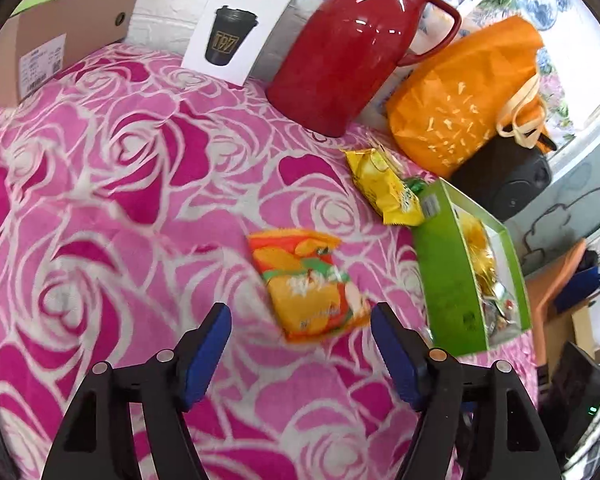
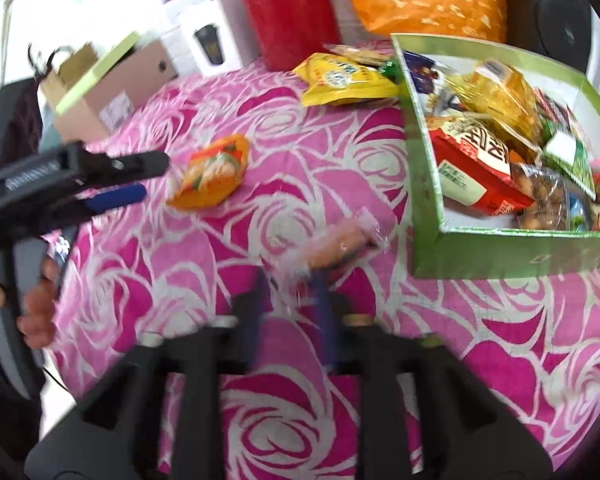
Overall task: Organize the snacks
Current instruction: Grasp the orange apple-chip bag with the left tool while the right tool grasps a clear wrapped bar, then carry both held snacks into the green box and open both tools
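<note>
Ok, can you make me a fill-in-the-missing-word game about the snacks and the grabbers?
1. The snacks are being collected in a box coloured ____.
2. The left gripper has its jaws ____.
3. The right gripper is shut on a snack in a ____ wrapper.
4. The yellow packet lies between the box and a jug coloured ____.

Missing words: green; open; clear; red

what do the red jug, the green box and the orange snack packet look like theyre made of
Red jug: probably hard glossy plastic, with sharp white highlights on a smooth body.
Green box: looks like coated cardboard, with thin flat walls, crisp folded corners and a white inside.
Orange snack packet: seemingly printed plastic film, wrinkled with a crimped end seam.
</note>
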A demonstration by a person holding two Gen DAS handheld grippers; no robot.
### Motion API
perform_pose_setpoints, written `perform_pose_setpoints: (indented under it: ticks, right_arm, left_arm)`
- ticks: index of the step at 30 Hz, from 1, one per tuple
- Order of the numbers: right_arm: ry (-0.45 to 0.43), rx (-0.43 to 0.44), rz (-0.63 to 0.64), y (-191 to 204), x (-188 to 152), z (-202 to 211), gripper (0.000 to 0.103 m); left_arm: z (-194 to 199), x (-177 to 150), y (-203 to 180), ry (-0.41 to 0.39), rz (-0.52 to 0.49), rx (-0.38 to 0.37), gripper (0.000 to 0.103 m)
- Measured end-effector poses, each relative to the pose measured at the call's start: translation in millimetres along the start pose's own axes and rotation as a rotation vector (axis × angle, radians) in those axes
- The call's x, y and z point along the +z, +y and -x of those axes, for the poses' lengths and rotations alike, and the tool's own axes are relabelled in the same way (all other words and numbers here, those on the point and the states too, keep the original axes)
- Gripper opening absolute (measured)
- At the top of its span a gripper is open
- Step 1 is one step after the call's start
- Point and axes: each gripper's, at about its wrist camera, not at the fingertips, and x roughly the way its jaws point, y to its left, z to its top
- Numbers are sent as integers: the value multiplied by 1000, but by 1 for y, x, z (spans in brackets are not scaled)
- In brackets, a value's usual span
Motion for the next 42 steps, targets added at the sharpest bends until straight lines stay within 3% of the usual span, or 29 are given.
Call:
perform_pose_setpoints:
  ticks: [1, 7, 8, 9, 10, 11, 12, 17, 24, 25, 26, 27, 36, 42]
  right_arm:
    - [-6, -9, -16, -1, 1, 1, 51]
    - [17, -59, -125, -15, 6, -17, 51]
    - [16, -62, -124, -16, 6, -19, 51]
    - [7, -68, -104, -14, 6, -19, 42]
    - [4, -81, -66, -11, 6, -18, 37]
    - [6, -95, -26, -8, 5, -17, 36]
    - [9, -100, -10, -8, 4, -15, 36]
    - [7, -110, -11, -21, -1, -7, 35]
    - [-3, -76, -66, -30, 0, -8, 36]
    - [5, -69, -67, -31, -1, -10, 33]
    - [6, -74, -66, -32, -1, -10, 27]
    - [7, -72, -66, -33, -2, -8, 22]
    - [-113, -5, -19, -25, 5, 44, 22]
    - [-196, -4, -32, -34, 10, 77, 22]
  left_arm:
    - [-8, 3, -6, 11, -11, 17, 74]
    - [-39, 6, -23, 58, -84, 93, 74]
    - [-42, 6, -23, 63, -88, 92, 74]
    - [-45, 8, -23, 67, -94, 91, 73]
    - [-45, 8, -23, 68, -106, 90, 69]
    - [-44, 8, -25, 63, -128, 89, 56]
    - [-44, 8, -28, 71, -153, 86, 54]
    - [-31, 9, -31, 74, -200, 34, 53]
    - [-43, 10, -35, 101, -211, 56, 53]
    - [-43, 9, -37, 101, -224, 57, 42]
    - [-41, 8, -40, 91, -250, 64, 14]
    - [-39, 7, -42, 93, -261, 50, 14]
    - [-1, 2, -63, 27, -322, 31, 11]
    - [29, 9, -97, -39, -376, -25, 11]
